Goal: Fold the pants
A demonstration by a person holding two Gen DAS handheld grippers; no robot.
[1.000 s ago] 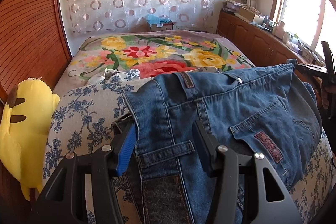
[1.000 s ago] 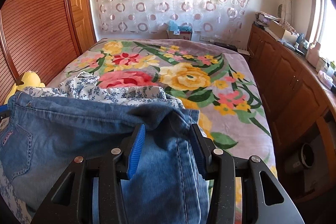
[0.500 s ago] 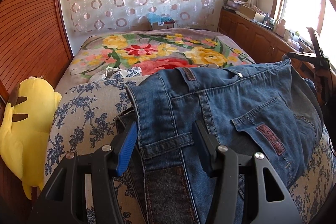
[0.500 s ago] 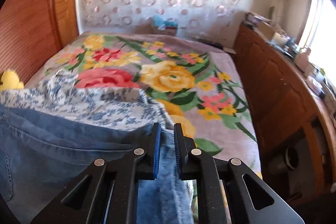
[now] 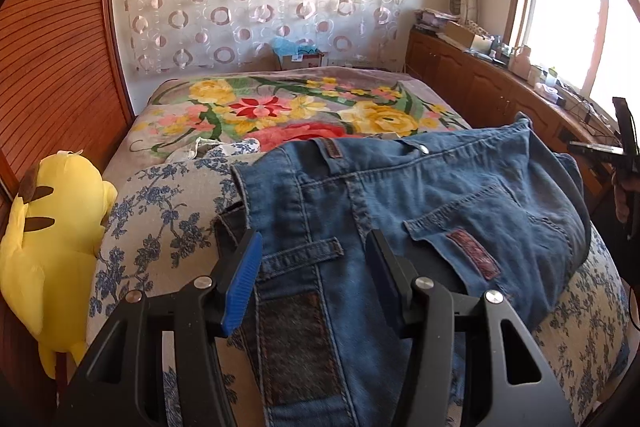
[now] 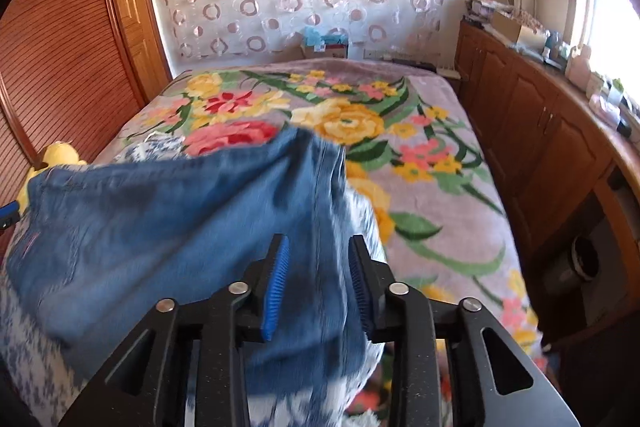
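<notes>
Only the left wrist view shows the jeans' (image 5: 400, 195) waistband, belt loops and back pocket; the blurred right view shows plain denim. They lie on the bed's blue-flowered cover (image 5: 160, 211), waistband running across toward the far right gripper (image 5: 624, 151). Left gripper (image 5: 312, 267) fingers stand apart astride the denim; right gripper (image 6: 318, 279) fingers are opening with cloth between, legs cut off below.

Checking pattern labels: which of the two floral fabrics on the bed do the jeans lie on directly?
The jeans lie on the pale cloth with small blue flowers, not the blanket with big red and yellow blooms behind it.
</notes>
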